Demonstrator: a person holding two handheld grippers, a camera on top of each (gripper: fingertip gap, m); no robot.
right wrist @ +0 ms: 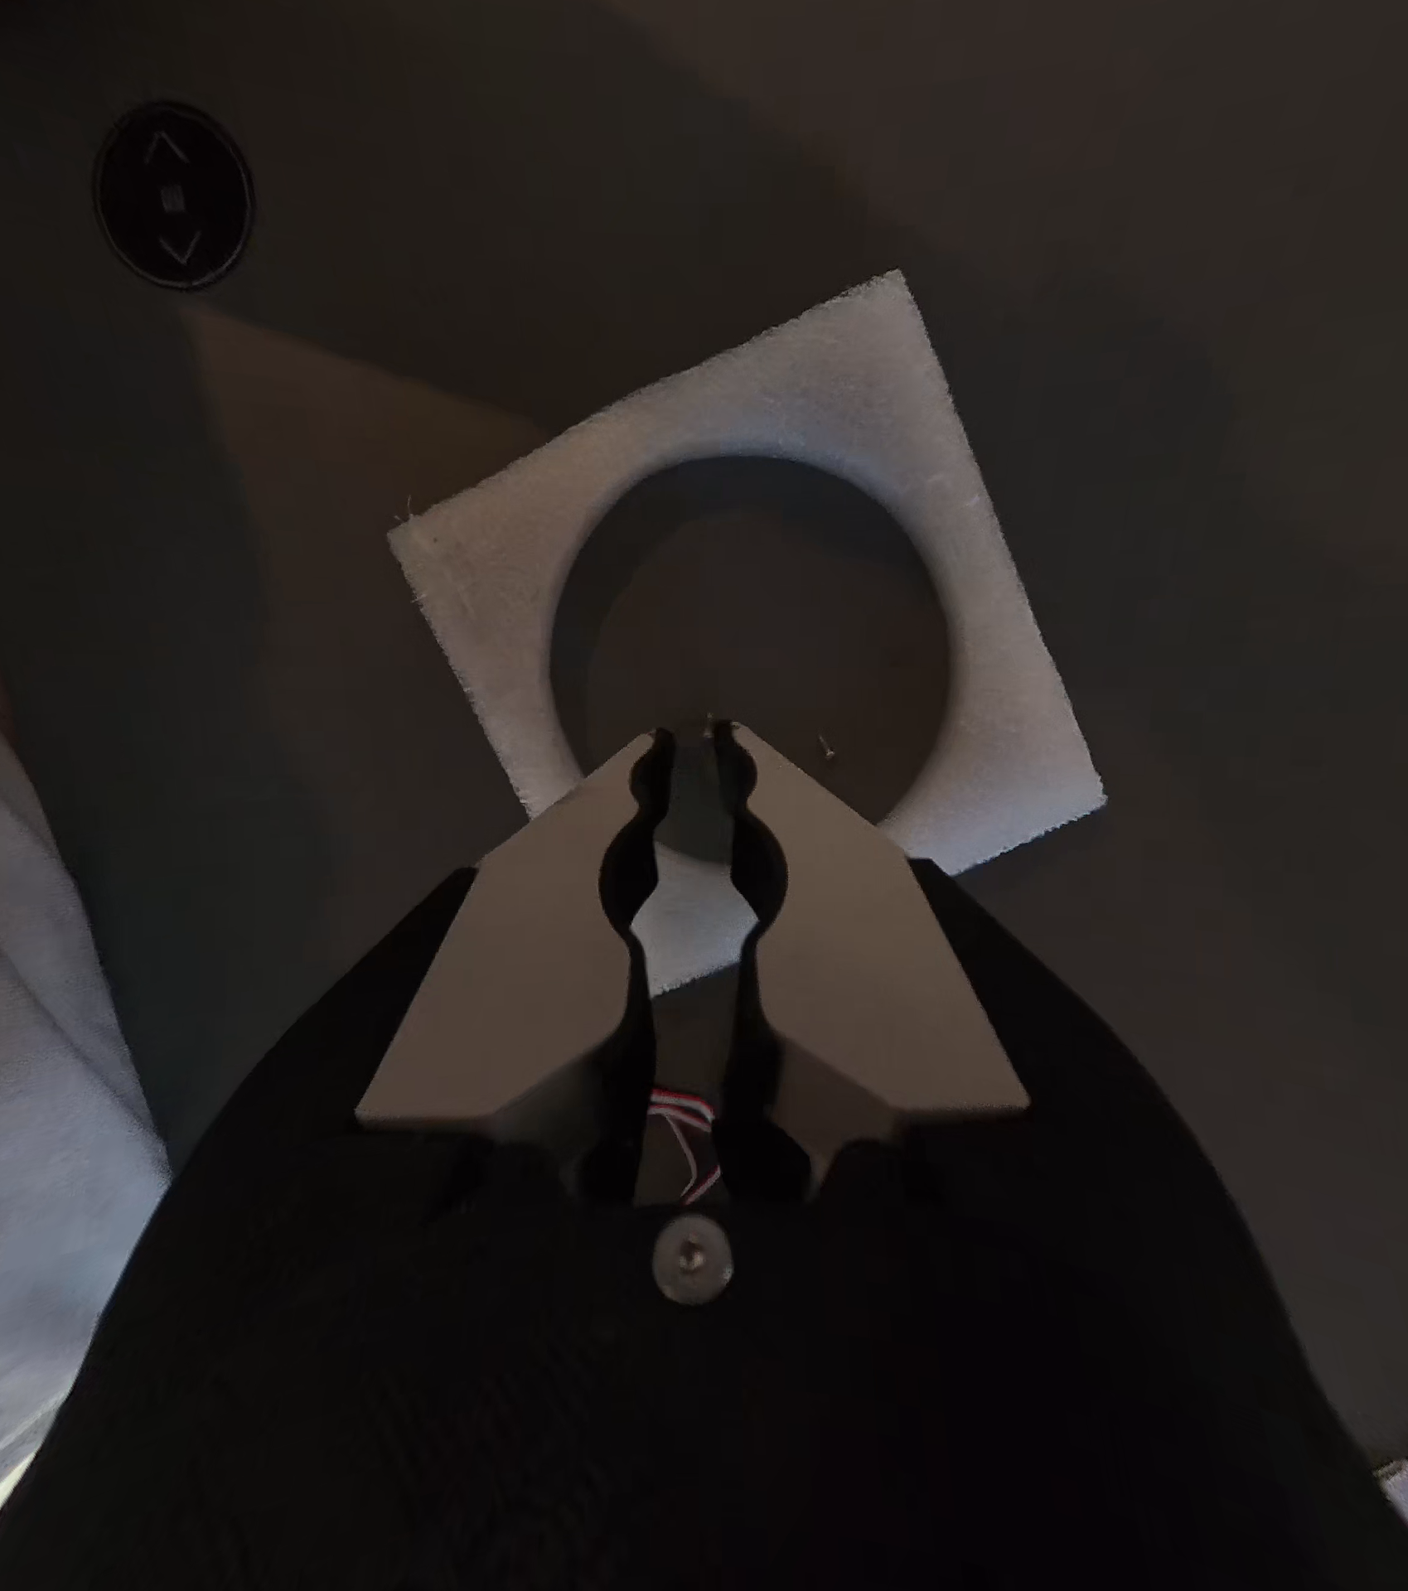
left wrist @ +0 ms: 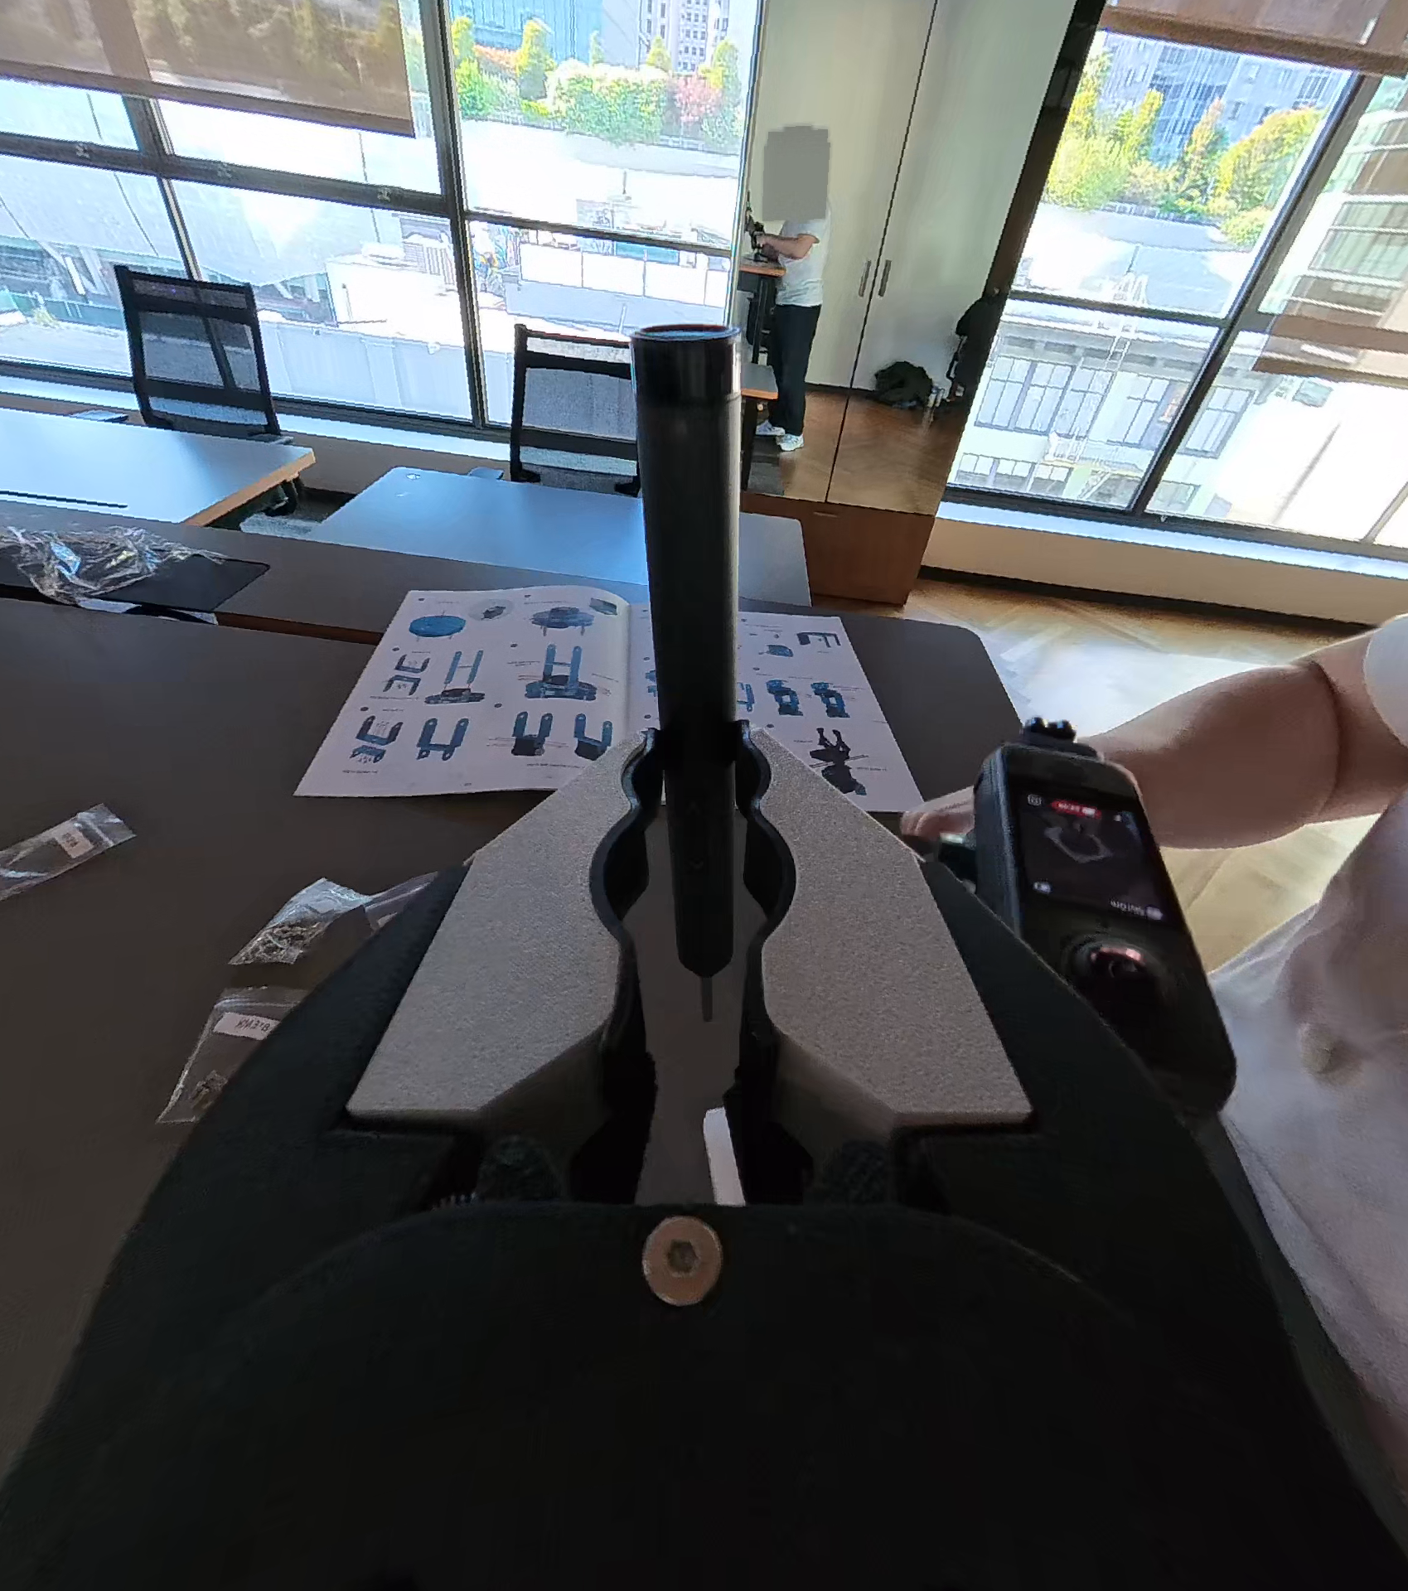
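Observation:
In the left wrist view my left gripper (left wrist: pixel 696 740) is shut on a black cylindrical screwdriver (left wrist: pixel 687 551). It stands upright between the fingers, with its thin bit (left wrist: pixel 707 999) pointing back toward the camera. In the right wrist view my right gripper (right wrist: pixel 693 732) points down over a white foam square (right wrist: pixel 898 448) with a round dark hole (right wrist: pixel 769 620). Its jaws are nearly together, with a tiny screw (right wrist: pixel 710 725) at the tips. A second tiny screw (right wrist: pixel 828 751) lies loose inside the hole. The right gripper's camera (left wrist: pixel 1096 904) and the person's arm show in the left wrist view.
An open picture manual (left wrist: pixel 511 689) lies on the dark table (left wrist: pixel 123 758). Small plastic bags of parts (left wrist: pixel 50 848) lie at the left, and more (left wrist: pixel 295 925) beside my left gripper. A round black control (right wrist: pixel 173 196) is set in the table. Chairs and a standing person (left wrist: pixel 795 284) are far behind. About 25 centimeters separates my left fingertips from my right. Between my right fingertips and the white foam square (right wrist: pixel 898 448) there is roughly 7 centimeters.

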